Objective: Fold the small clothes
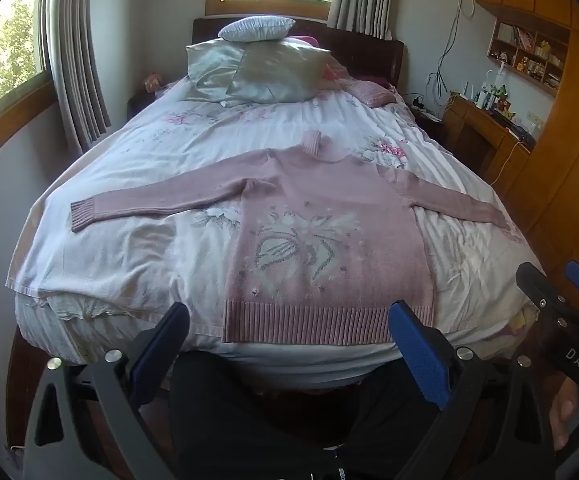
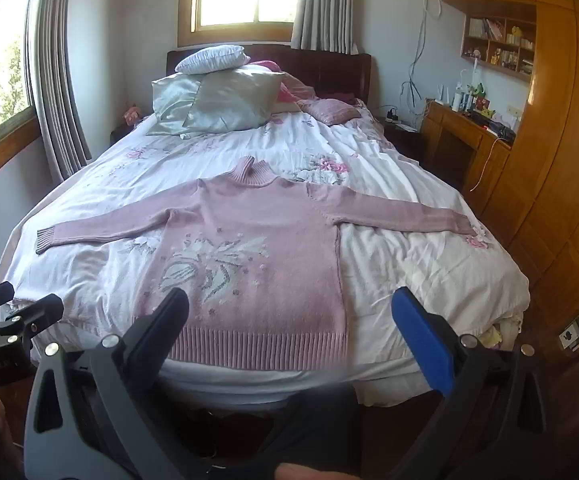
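A pink knit turtleneck sweater (image 1: 321,208) (image 2: 257,232) lies flat and face up on the bed, both sleeves spread out sideways, its ribbed hem at the near edge. A white leaf pattern decorates the chest. My left gripper (image 1: 289,320) hovers open just short of the hem, holding nothing. My right gripper (image 2: 291,308) is also open and empty, in front of the hem's right half. In the left wrist view the right gripper (image 1: 561,280) shows at the far right; in the right wrist view the left gripper (image 2: 13,304) shows at the far left.
The bed (image 1: 129,248) carries a white floral quilt, with pillows (image 1: 257,68) stacked at the headboard. Curtains (image 1: 69,60) and windows line the left and back walls. A wooden desk (image 2: 469,136) and wardrobe (image 2: 561,160) stand to the right. A person's dark trousers (image 1: 265,412) are below.
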A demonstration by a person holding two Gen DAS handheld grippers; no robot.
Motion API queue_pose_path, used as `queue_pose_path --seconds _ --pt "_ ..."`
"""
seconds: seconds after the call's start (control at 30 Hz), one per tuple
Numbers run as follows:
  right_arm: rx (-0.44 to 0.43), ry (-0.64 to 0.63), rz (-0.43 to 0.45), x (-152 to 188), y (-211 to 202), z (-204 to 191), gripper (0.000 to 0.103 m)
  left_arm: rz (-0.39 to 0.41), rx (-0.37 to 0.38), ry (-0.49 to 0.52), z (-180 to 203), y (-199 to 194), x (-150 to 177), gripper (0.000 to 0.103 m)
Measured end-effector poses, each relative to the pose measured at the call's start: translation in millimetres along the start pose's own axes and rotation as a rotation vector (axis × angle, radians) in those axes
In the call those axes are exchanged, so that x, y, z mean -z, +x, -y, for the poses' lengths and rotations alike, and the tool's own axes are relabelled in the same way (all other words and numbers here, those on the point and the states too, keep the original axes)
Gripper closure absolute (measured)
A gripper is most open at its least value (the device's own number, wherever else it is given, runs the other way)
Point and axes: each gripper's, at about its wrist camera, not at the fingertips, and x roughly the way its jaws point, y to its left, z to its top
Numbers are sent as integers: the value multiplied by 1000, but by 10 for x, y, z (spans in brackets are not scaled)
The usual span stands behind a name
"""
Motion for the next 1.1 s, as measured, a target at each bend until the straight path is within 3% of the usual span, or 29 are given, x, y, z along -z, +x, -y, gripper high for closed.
queue_pose_path --seconds 1.1 --pt "-2 -14 -7 -55 111 -44 2 26 -49 -5 -50 -18 -47 4"
